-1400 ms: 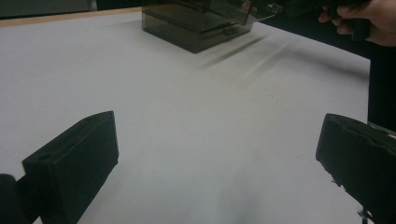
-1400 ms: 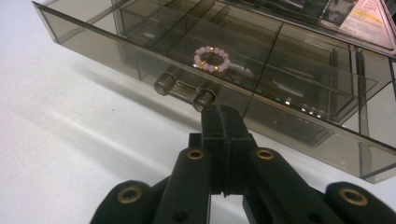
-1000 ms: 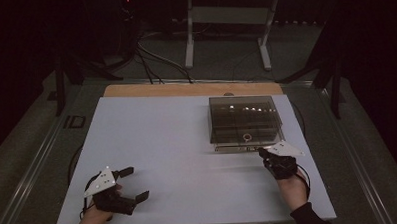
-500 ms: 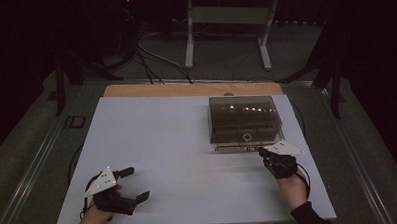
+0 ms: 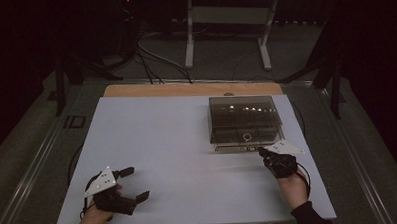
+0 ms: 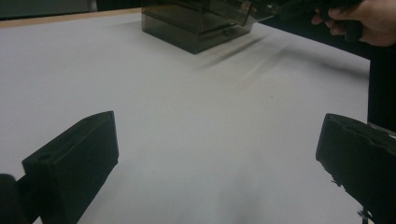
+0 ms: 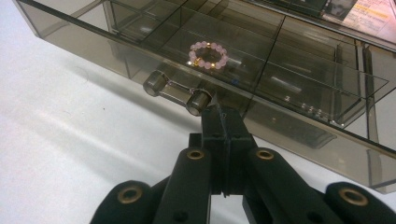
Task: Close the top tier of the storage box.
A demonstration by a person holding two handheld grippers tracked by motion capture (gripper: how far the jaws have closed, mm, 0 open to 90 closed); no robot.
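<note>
A smoky clear drawer box stands at the table's right middle, and it also shows in the left gripper view. Its low drawer sticks out a little. In one compartment lies a pink bead bracelet, seen from above as a small ring. My right gripper is shut, jaws pressed flat together, tips right beside the right post of the clear drawer handle. From above it sits at the box's front right corner. My left gripper rests at the front left, open and empty.
A white sheet covers the table, with a wooden strip along the far edge. Cables and a metal stand lie on the dark floor beyond. A person's hand holds the right gripper.
</note>
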